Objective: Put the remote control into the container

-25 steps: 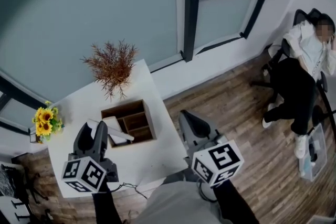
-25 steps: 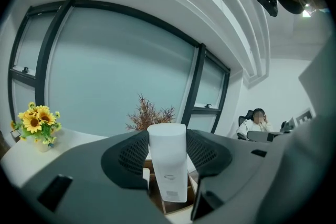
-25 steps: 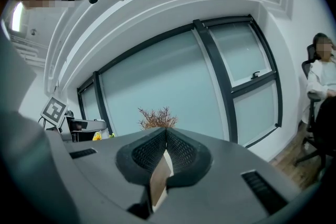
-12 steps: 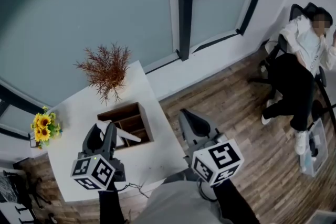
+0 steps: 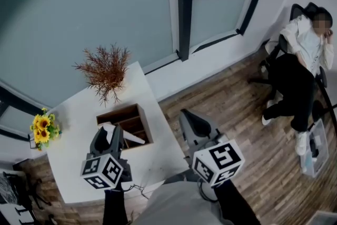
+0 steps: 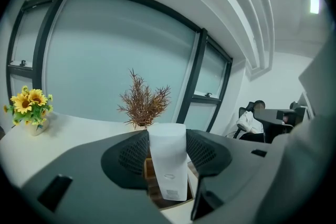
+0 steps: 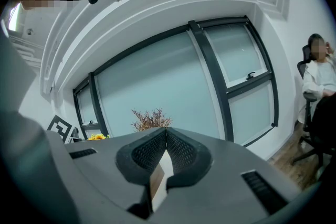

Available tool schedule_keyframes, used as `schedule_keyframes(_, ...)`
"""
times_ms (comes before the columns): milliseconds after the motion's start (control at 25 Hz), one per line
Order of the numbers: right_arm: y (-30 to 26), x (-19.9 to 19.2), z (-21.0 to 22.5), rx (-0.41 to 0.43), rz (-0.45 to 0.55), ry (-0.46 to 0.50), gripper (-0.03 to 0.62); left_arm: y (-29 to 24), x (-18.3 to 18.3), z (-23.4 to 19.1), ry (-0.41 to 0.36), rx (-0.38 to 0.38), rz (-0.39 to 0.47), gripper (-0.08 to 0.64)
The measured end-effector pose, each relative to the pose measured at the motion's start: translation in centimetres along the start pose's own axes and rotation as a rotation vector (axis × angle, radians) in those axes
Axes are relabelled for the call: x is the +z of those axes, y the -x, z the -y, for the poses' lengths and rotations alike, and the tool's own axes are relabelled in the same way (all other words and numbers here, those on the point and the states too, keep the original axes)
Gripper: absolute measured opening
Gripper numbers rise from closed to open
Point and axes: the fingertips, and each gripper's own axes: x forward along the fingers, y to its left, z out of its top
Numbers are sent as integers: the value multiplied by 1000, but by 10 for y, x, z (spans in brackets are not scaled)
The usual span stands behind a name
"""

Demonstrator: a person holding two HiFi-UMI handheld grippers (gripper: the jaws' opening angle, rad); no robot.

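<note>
Head view shows the white bench (image 5: 73, 113) at the left of the room, with a dried plant (image 5: 105, 68) at its far corner and sunflowers (image 5: 45, 126) at its left edge. The wooden container (image 5: 143, 123), split by dividers into open compartments, sits close to the bench's right edge, nearer the front corner than the far one.

The white remote control (image 5: 132, 137) hangs over the container's near-left part, slanting across it, and is not yet inside. The left gripper (image 5: 109, 133) holds it by one end. In the left gripper view the jaws are clamped on its two sides, and the lower end hangs just above the wooden dividers. The right gripper (image 5: 184, 115) hovers off the bench's right edge, clear of everything, its jaws closed together on nothing.

The step in hand looks like the lowering and release. To do it well, pick one compartment first. The remote appears long beside the cells, so it likely has to go in end-first or leaning rather than flat. Line its long axis up with that cell and keep the free end off the dividers. Lower it slowly until the bottom end bears on wood. Only then part the jaws, and draw straight back so the pads do not drag it out. The right gripper is best kept where it is.
</note>
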Motion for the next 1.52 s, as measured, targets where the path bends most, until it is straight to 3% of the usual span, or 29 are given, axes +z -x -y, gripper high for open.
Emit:
schedule_keyframes(720, -1, 0, -1, -7, -1, 2, 5, -7, -23, -7, 8, 17, -45, 232)
schedule_keyframes(1280, -3, -2, -4, -2, -5, 8, 5, -2, -35, 2, -91, 12, -76, 232)
schedule_keyframes(1520, -1, -3, -5, 3, -6, 7, 5, -1, -46, 2, -100, 18, -99, 232)
